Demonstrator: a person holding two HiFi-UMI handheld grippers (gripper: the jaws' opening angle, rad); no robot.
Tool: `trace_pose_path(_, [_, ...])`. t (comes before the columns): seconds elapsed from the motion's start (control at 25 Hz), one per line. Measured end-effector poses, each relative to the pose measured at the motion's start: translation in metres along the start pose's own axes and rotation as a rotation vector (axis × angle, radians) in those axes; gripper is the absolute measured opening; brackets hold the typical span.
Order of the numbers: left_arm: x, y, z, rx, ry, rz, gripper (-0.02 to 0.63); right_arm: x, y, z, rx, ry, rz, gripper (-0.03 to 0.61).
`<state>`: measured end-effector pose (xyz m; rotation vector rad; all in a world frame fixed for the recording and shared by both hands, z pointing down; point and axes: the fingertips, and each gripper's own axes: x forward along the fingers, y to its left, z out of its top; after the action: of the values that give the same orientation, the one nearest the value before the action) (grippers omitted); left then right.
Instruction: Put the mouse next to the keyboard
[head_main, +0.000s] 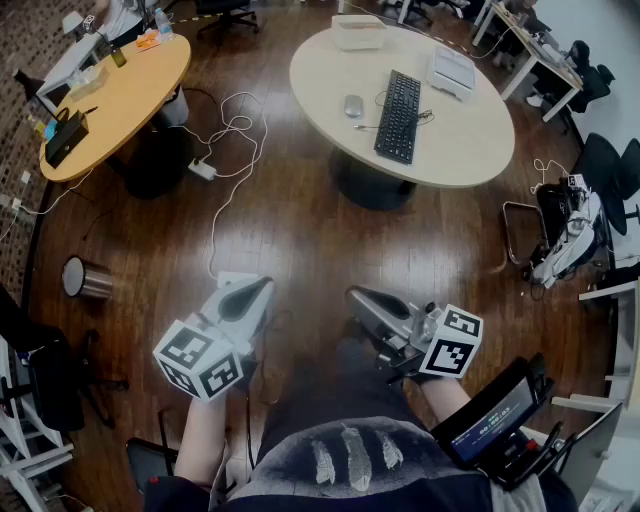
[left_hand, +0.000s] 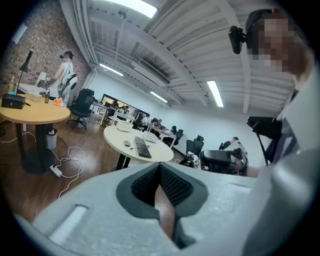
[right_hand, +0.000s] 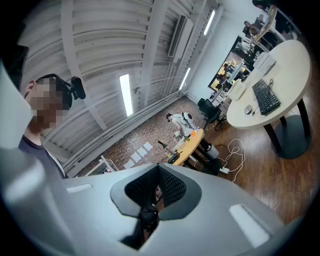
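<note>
Left gripper (head_main: 262, 286): held low at the left in the head view, over the wooden floor (head_main: 290, 240); its jaws are seen clenched together in the left gripper view, with no object gripped
Right gripper (head_main: 353, 294): held low at the right, beside the left one and apart from it; its jaws are likewise seen pressed together on no object in the right gripper view
Mouse (head_main: 353, 105): found on the pale round table (head_main: 470, 135), well apart from both grippers; it lies near the left side of the keyboard, by its far half, and a strip of bare tabletop is seen between the two
Keyboard (head_main: 398, 116): black, laid near the middle of the round table, its long side running away from the person
White box (head_main: 357, 32): set at the far edge of the same table
White flat item (head_main: 452, 71): placed to the right of the keyboard's far end; what it is cannot be told
Orange round table (head_main: 125, 95): seen at the upper left, loaded with small items
White cable (head_main: 236, 128): looped on the floor between the two tables, joined to a power strip (head_main: 202, 170)
Metal bin (head_main: 84, 279): seen standing on the floor at the left
</note>
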<state>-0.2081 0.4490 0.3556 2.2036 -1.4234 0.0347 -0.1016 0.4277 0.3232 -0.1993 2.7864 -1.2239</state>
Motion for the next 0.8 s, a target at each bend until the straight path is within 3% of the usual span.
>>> trace_pose_path(0.2, [0.057,-0.019,0.018,0.025,0.037,-0.017,0.000,-0.030,-0.047,0.037,0.045,-0.015,-0.043,0.001])
trace_pose_path(0.4, [0.126,-0.042,0.048,0.086,0.065,-0.032,0.000,-0.059,-0.090,0.088,0.063,-0.050,-0.027,0.001])
trace_pose_path(0.6, [0.186,-0.068,0.061,0.130,0.111,-0.056,0.000,-0.102,-0.127,0.139,0.070,-0.121,-0.036,0.002])
trace_pose_path(0.8, [0.239,-0.090,0.060,0.152,0.163,-0.088,0.000,-0.137,-0.154,0.162,0.073,-0.120,-0.061,0.002])
